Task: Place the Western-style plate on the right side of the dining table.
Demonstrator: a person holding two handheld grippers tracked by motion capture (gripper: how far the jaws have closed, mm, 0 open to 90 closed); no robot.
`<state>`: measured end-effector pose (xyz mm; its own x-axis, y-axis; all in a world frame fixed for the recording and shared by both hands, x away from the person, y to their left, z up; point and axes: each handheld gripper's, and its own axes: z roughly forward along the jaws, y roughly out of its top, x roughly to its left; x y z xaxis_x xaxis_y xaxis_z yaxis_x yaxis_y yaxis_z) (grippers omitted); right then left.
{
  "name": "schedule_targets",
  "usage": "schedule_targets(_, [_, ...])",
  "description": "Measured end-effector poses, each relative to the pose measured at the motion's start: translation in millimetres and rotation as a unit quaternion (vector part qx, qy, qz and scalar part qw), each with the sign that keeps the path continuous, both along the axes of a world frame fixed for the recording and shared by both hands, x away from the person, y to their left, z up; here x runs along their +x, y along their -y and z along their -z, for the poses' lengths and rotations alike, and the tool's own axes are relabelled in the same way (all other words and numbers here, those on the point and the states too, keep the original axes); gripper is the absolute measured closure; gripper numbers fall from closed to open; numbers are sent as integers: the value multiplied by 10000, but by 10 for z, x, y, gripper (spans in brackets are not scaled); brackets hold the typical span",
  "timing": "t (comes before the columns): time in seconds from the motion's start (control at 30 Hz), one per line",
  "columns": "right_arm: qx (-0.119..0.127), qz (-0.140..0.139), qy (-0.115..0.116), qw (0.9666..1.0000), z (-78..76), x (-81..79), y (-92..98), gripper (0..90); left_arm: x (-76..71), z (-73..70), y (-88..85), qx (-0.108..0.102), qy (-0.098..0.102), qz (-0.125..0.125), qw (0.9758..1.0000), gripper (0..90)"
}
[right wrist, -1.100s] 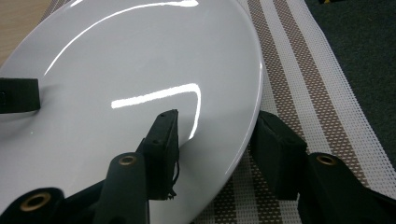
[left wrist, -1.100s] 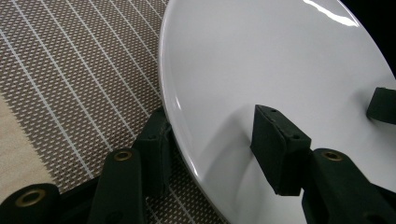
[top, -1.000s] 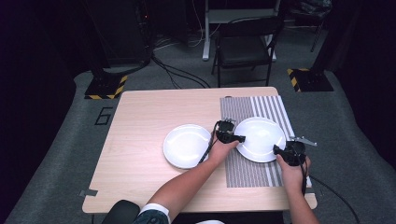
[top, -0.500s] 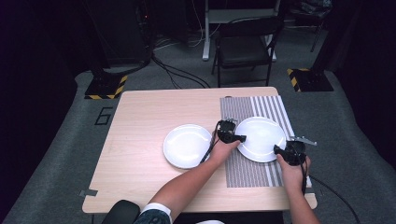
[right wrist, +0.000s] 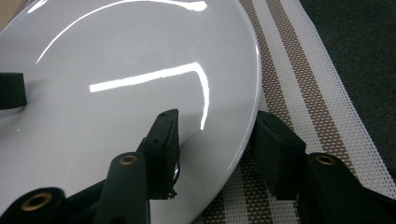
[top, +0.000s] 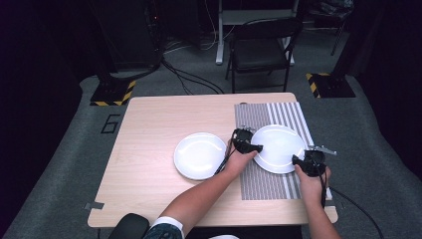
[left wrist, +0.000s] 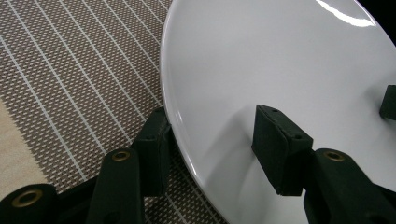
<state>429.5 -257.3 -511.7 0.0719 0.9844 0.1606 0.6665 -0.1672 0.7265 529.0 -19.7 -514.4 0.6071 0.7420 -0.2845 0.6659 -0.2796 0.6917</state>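
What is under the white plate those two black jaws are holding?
A striped placemat lies under the plate, on the wooden table. Whatever lies directly beneath the plate's middle is covered.

a dim lab or studio: floor cables [top: 191, 82], hazard-striped stand bases [top: 112, 93], folding chair [top: 261, 50].

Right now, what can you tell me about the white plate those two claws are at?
The plate is round, plain glossy white, ceramic by its look, empty and clean, with bright light streaks on it. It lies on the striped woven placemat at the table's right side. The left claw straddles its rim, one jaw over the plate, one under the edge; its jaws have just been opening. The right claw straddles the opposite rim likewise. Whether the pads press is unclear.
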Motion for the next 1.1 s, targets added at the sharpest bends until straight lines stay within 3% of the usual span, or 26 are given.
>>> schedule_targets(0.43, [-41, 11, -36, 10000, 17, 10, 3, 513, -10, -8, 29, 198, 118, 0, 9997, 480])
schedule_targets(1.1, [94, 2, -159, 9998, 27, 28, 59, 508, -4, -9, 32, 258, 132, -2, 9996, 504])
